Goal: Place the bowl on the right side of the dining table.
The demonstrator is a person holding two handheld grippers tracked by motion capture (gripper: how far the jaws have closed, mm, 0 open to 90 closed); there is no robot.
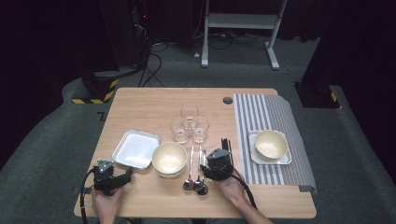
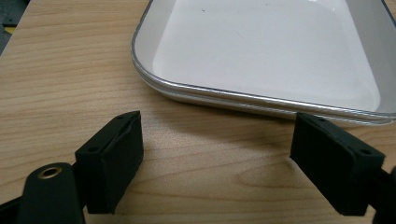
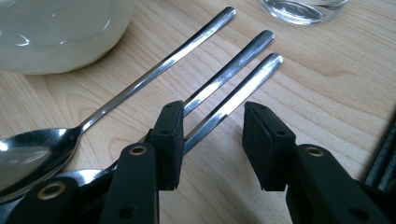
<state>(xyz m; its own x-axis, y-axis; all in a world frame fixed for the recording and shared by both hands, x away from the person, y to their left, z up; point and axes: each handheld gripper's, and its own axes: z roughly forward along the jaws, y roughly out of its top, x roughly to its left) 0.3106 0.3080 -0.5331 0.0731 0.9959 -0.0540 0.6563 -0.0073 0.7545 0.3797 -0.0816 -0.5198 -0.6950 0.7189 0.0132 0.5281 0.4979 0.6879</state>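
Three steel spoons [image 1: 195, 170] lie side by side on the wooden table [image 1: 154, 105], bowls toward me. My right gripper [image 1: 208, 167] hovers low over them, open. In the right gripper view its jaws straddle the rightmost spoon's handle [image 3: 243, 86], which runs close beside the left pad [image 3: 170, 140]; the right pad stands clear of it. My right gripper [image 3: 212, 140] has nothing gripped. Open and empty, my left gripper [image 1: 125, 176] rests near the front left, just short of the white rectangular tray [image 2: 261, 51]. Between the left gripper's [image 2: 215, 158] pads is bare wood.
A cream bowl [image 1: 169, 158] sits left of the spoons, next to the tray [image 1: 136, 149]. Three clear glasses [image 1: 189, 123] cluster behind. A striped grey placemat [image 1: 268, 112] on the right carries a white plate [image 1: 285, 160] with another cream bowl [image 1: 271, 143].
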